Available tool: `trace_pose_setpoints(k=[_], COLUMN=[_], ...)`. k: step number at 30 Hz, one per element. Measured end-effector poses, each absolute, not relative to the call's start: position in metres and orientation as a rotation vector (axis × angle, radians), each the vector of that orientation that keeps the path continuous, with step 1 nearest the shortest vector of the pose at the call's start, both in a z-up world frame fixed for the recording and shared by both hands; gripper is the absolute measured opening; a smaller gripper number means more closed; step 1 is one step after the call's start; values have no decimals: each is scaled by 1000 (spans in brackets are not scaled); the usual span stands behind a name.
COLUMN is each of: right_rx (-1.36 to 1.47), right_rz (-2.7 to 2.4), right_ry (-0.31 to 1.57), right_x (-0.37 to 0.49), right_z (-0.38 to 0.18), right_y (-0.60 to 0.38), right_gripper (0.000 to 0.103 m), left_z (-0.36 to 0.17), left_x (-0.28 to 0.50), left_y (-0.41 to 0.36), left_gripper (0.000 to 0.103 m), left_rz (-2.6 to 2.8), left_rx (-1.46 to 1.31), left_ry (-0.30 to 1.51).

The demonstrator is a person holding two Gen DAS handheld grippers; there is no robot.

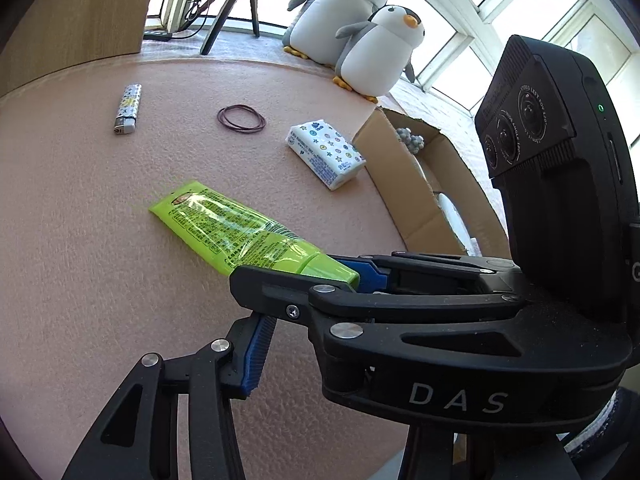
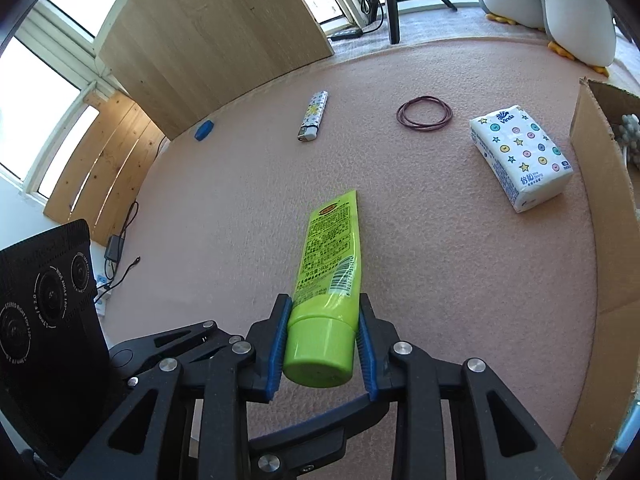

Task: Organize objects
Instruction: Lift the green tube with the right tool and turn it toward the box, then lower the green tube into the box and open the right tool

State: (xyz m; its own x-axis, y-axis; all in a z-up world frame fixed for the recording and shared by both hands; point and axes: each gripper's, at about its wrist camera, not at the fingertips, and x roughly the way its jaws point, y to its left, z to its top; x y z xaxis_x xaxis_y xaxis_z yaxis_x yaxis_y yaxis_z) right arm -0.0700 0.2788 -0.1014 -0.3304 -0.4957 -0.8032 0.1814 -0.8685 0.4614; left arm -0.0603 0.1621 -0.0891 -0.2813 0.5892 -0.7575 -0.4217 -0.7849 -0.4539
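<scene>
A lime-green tube (image 2: pixel 330 256) lies on the pink mat (image 2: pixel 460 280), cap toward me. My right gripper (image 2: pixel 325 300) is shut on the tube's cap end, a blue pad on each side. In the left wrist view the tube (image 1: pixel 224 224) points up-left and the right gripper (image 1: pixel 304 272) reaches in from the right. My left gripper (image 1: pixel 320 318) sits behind it. Only one of its fingers (image 1: pixel 256 356) shows, spread wide and holding nothing. A patterned lighter (image 2: pixel 314 116), dark red rubber bands (image 2: pixel 424 130) and a tissue pack (image 2: pixel 520 156) lie farther out.
An open cardboard box (image 2: pixel 600 200) stands at the mat's right edge with items inside. Two plush penguins (image 1: pixel 360 28) and a tripod (image 1: pixel 228 8) stand beyond the mat. A wooden panel (image 2: pixel 208 36) and a small blue object (image 2: pixel 204 130) are at the far left.
</scene>
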Motion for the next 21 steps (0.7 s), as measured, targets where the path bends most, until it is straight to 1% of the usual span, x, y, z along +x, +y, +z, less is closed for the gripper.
trace_pose_setpoints(k=[11, 21], right_rx=[1414, 1323], right_rz=[-2348, -2518], right_ry=[-525, -621], right_x=[-53, -33], right_z=[-76, -48], right_y=[333, 394], right_gripper=[28, 28], left_z=[-63, -34], left_x=[-53, -47], left_y=[219, 288], left_gripper=[48, 48], left_rz=[2039, 1951], left_rx=[-1248, -1137], left_ry=[-98, 0])
